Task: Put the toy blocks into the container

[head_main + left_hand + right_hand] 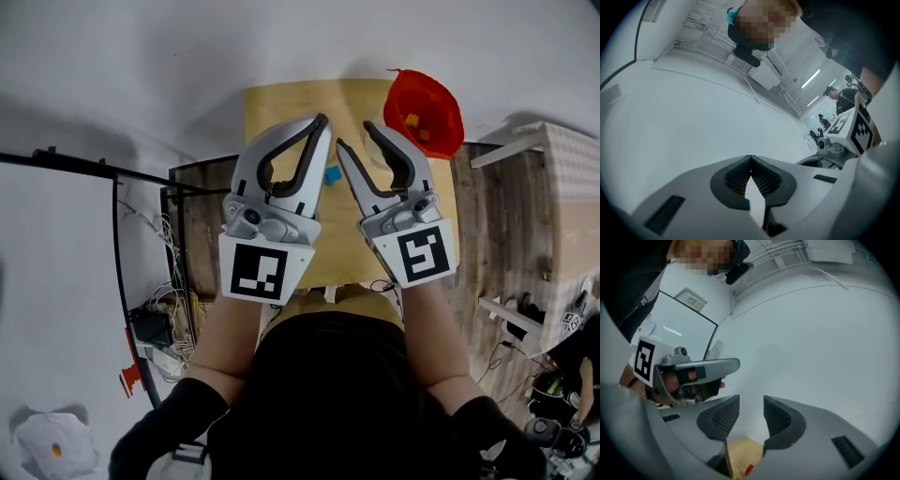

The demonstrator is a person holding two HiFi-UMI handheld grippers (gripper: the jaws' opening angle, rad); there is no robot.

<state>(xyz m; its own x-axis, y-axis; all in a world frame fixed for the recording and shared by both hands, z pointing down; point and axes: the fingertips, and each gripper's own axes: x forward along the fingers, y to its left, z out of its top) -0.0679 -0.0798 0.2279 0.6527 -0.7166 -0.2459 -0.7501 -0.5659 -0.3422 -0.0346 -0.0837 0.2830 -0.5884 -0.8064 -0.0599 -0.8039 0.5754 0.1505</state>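
Note:
In the head view a red container (pixel 441 96) stands at the far right corner of a small wooden table (pixel 281 103), with orange blocks (pixel 412 120) inside it. A blue block (pixel 333 174) lies on the table, showing in the gap between the two grippers. Both are held up side by side above the table. My left gripper (pixel 324 120) is shut with nothing in it; its tips meet (pixel 750 160) against the white wall. My right gripper (pixel 356 137) is open and empty, and its jaws (pixel 751 411) stand apart over a strip of table (pixel 743 451).
A dark metal stand with cables (pixel 183 234) is left of the table. A white wall runs behind it. Wooden floor (pixel 492 244) and a white table (pixel 562 169) lie to the right. The person's body fills the bottom of the head view.

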